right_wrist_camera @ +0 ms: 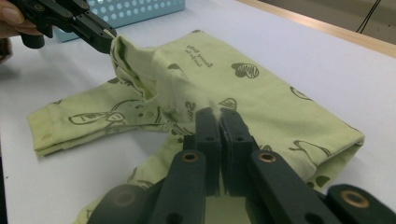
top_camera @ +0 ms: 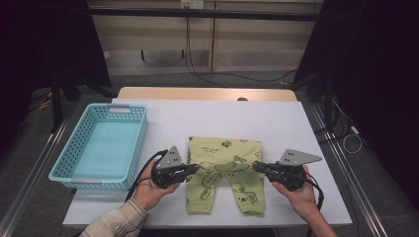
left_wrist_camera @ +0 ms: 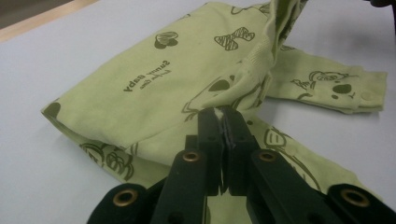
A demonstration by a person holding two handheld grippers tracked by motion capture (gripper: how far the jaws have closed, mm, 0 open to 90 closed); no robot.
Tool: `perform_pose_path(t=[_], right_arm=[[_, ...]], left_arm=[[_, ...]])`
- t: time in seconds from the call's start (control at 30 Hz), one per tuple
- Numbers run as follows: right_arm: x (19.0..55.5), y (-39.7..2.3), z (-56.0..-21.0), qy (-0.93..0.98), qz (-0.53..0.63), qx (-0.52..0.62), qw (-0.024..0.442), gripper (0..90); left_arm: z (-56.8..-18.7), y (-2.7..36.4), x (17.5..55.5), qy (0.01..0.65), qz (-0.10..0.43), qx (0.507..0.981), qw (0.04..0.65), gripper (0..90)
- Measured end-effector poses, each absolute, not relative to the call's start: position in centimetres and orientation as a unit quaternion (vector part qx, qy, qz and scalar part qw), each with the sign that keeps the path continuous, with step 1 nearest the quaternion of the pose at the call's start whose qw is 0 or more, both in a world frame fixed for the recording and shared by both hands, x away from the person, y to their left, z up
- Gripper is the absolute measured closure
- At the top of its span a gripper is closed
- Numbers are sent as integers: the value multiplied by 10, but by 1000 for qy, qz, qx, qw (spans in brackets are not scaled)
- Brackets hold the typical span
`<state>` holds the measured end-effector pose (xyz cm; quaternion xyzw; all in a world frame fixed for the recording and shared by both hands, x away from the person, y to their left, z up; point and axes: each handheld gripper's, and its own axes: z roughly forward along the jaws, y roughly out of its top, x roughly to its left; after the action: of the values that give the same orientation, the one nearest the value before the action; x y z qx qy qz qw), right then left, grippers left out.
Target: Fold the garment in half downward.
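Observation:
Light green baby pants (top_camera: 223,148) with dark cartoon prints lie on the white table (top_camera: 276,118), legs toward the person. My left gripper (top_camera: 196,168) is shut on a fold of cloth at the pants' left side. The left gripper view has its jaws pressed together at the tips (left_wrist_camera: 223,112), and a ridge of the pants (left_wrist_camera: 154,88) rises from them. My right gripper (top_camera: 256,167) is shut on the cloth at the right side, its jaws closed on the pants (right_wrist_camera: 261,93) in the right gripper view (right_wrist_camera: 219,114). There the left gripper (right_wrist_camera: 108,36) holds a lifted edge.
A light blue plastic basket (top_camera: 136,143) stands empty at the table's left, close to the left hand; its wall (right_wrist_camera: 140,9) is seen behind the left gripper. A wooden strip (top_camera: 207,93) runs along the table's far edge. Bare white tabletop lies beyond the pants.

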<state>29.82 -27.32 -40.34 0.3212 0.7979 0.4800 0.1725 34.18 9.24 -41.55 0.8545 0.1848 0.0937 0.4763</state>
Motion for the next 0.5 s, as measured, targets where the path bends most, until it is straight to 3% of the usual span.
perform_pose_path(t=[0.5], right_arm=[[284,-271,-407,803,481,316,156,875]], left_arm=[[-419,97,330,185,79,861,467,879]])
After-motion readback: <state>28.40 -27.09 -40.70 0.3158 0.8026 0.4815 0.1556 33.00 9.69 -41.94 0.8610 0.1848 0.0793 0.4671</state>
